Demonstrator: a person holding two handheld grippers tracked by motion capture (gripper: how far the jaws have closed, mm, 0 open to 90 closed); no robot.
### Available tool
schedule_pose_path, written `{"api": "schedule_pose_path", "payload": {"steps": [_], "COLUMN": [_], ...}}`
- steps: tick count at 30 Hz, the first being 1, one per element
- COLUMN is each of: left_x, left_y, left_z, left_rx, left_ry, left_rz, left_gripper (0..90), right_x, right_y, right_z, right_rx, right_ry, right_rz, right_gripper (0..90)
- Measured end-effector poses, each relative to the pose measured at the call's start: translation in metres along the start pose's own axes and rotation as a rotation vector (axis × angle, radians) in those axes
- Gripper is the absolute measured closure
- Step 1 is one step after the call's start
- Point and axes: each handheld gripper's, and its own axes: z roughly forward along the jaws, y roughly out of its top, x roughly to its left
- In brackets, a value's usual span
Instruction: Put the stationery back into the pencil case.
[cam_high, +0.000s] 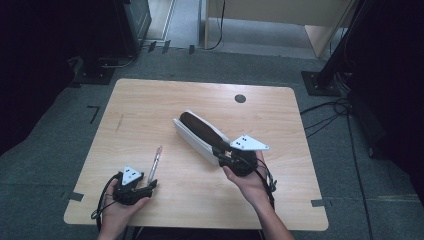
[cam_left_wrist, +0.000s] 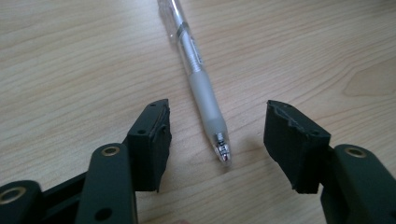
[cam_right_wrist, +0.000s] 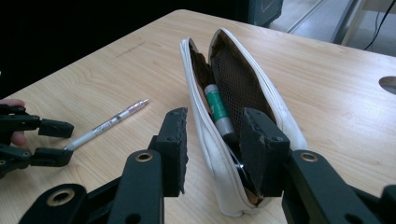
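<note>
The pen (cam_left_wrist: 201, 79) lies free on the desk (cam_high: 150, 100), its tip between the spread jaws of the left tongs (cam_left_wrist: 217, 140), not yet gripped. The right tongs (cam_right_wrist: 212, 154) stand apart over one wall of the open case (cam_right_wrist: 289, 126), which already holds a green marker (cam_right_wrist: 217, 108). It seems the pen must next be lifted and put inside, so most work remains.
</note>
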Motion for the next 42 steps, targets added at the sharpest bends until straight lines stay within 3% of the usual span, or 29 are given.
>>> {"api": "schedule_pose_path", "payload": {"steps": [6,11,14,16,21,32,37,39,42], "left_x": [0.000,0.007,0.006,0.006,-0.001,-0.046,-0.058,-0.060,-0.059], "left_y": [0.000,-0.001,-0.001,-0.001,-0.001,0.005,0.007,0.007,0.007], "left_z": [0.000,-0.002,-0.002,-0.003,-0.006,0.004,0.010,0.010,0.007], "left_rx": [-0.005,-0.009,-0.010,-0.005,-0.020,-0.024,-0.020,-0.025,-0.052], "left_ry": [0.054,-0.005,0.004,-0.035,-0.072,-0.157,-0.193,-0.214,-0.218], "left_rz": [0.026,0.009,0.023,0.018,0.015,0.031,0.041,0.044,0.040], "left_gripper": [60.1,80.8,81.3,81.5,81.6,81.3,80.9,79.2,67.6], "right_x": [-0.003,-0.001,0.002,0.003,0.004,0.005,0.006,0.009,0.016], "right_y": [-0.007,-0.011,-0.013,-0.015,-0.019,-0.031,-0.038,-0.042,-0.050], "right_z": [-0.002,-0.004,-0.005,-0.006,-0.006,-0.005,-0.004,-0.002,0.004], "right_rx": [0.003,0.002,0.000,0.001,0.002,0.020,0.030,0.036,0.059], "right_ry": [0.001,0.009,0.017,0.019,0.024,0.029,0.035,0.044,0.059], "right_rz": [0.015,0.009,0.000,0.000,0.001,0.009,0.015,0.018,0.016], "right_gripper": [61.2,61.0,60.9,60.9,60.9,61.1,61.2,61.3,61.3]}}
